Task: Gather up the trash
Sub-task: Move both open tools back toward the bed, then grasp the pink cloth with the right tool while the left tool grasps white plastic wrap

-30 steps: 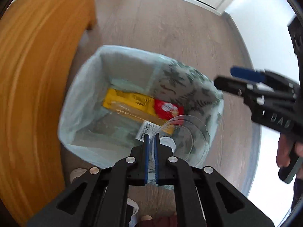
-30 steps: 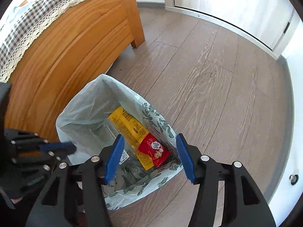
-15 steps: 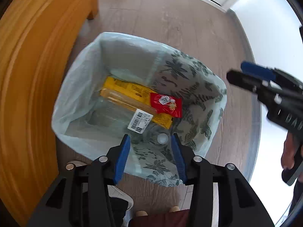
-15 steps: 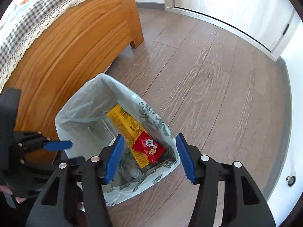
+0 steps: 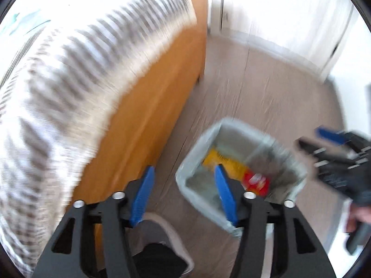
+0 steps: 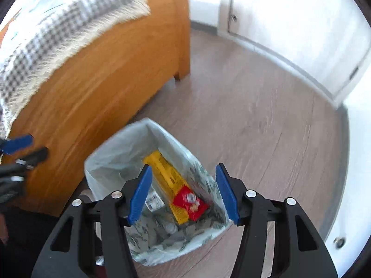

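A trash bin lined with a pale leaf-print bag (image 6: pixel 120 153) stands on the wood floor beside the table; it also shows in the left wrist view (image 5: pixel 201 143). Inside lie a yellow packet (image 6: pixel 167 173), a red wrapper (image 6: pixel 191 202) and clear plastic items. My left gripper (image 5: pixel 183 194) is open and empty, above the bin's left edge and the floor. My right gripper (image 6: pixel 183 194) is open and empty, above the bin. The left wrist view is blurred by motion.
A wooden table (image 6: pixel 97 81) with a checked, lace-edged cloth (image 6: pixel 58 27) stands left of the bin. White cabinet doors (image 6: pixel 289 18) line the far wall. A shoe (image 5: pixel 167 236) shows near the bottom of the left wrist view.
My left gripper opened and let a clear plastic cup fall into the bin, then swung up and left toward the table. My right gripper rose slightly, still open.
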`<state>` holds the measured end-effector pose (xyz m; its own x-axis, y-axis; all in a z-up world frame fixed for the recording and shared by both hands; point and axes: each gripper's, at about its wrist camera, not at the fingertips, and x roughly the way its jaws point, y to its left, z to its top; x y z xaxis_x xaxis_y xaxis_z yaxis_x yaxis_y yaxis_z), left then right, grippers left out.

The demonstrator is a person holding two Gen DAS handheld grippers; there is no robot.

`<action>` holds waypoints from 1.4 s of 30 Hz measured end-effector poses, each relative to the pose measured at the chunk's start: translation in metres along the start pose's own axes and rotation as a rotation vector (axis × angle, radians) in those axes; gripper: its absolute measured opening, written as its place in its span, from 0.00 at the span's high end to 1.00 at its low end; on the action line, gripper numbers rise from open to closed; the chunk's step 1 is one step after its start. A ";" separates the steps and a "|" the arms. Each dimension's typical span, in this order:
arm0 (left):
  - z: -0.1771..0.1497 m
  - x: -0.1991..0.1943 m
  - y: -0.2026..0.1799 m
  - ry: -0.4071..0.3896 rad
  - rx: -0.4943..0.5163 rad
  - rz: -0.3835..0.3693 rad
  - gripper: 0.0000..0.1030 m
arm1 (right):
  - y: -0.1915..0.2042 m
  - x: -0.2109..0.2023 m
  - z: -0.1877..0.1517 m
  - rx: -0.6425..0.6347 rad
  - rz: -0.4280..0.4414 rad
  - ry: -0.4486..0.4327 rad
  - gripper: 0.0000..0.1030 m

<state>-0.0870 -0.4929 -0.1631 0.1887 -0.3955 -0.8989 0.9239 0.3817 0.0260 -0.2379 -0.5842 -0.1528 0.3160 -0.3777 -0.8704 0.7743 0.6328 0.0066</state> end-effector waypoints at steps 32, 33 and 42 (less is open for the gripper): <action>-0.136 -0.273 0.367 -0.583 -0.538 0.501 0.09 | 0.393 -0.169 0.076 -0.452 0.552 -0.549 0.28; -0.145 -0.274 0.380 -0.579 -0.563 0.494 0.09 | 0.403 -0.168 0.072 -0.468 0.570 -0.539 0.28; -0.216 -0.263 0.477 -0.487 -0.868 0.445 0.50 | 0.514 -0.155 0.073 -0.585 0.738 -0.393 0.28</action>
<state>0.2323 -0.0260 -0.0089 0.7361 -0.2913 -0.6110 0.2262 0.9566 -0.1836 0.1514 -0.2497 0.0219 0.8453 0.1120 -0.5224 -0.0430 0.9889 0.1425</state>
